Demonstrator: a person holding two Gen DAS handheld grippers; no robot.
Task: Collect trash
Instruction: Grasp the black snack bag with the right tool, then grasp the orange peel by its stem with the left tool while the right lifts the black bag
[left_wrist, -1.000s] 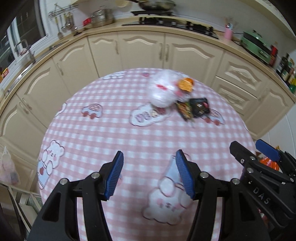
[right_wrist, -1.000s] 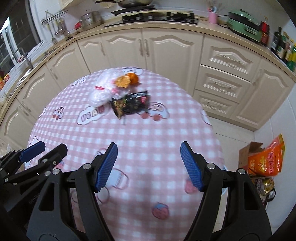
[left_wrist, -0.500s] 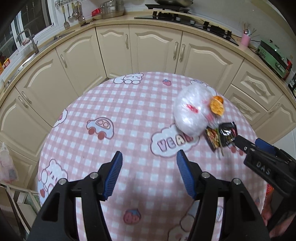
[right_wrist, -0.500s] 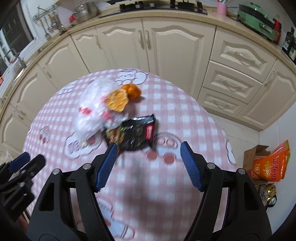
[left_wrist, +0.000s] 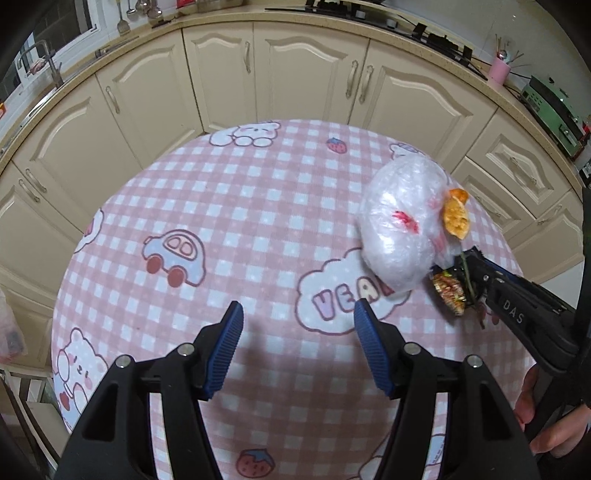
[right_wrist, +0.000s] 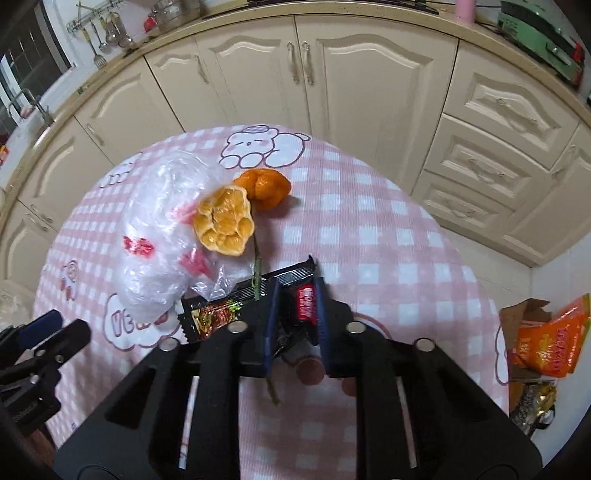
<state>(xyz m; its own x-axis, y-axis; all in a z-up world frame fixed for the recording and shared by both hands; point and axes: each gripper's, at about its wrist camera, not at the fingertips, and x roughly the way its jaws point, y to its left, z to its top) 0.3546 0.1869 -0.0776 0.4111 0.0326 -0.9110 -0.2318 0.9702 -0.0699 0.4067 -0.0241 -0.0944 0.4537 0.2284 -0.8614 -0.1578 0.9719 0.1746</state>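
The round table (right_wrist: 388, 221) with the pink checked cloth holds a small heap of trash near its far edge, and the clear plastic bag (right_wrist: 159, 236) is the biggest thing in that heap. I will say where everything is from that bag.

What could go wrong? The black snack wrapper (right_wrist: 236, 306) lies just beside the bag on its right, touching the bag's loose corner. It is thin and slippery, so it may slide out of the pinch when it is lifted. A green stem (right_wrist: 255, 273) lies across the wrapper — it may come up too, or fall off onto the cloth. The orange peel (right_wrist: 225, 221) leans on the bag's right side, with a second piece of orange peel (right_wrist: 264, 188) behind it (both look easy to tip). If the wrapper drags the bag's corner, the peels could roll toward the table edge.

Now the tongs. The right gripper (right_wrist: 295, 314) is squeezed almost closed on the wrapper's right end, with the red label between its blue pads (right_wrist: 271, 314). The left gripper (left_wrist: 297, 350) is wide open and holds nothing. It hangs over the cloth in front of the bag and to its left — touching no trash.
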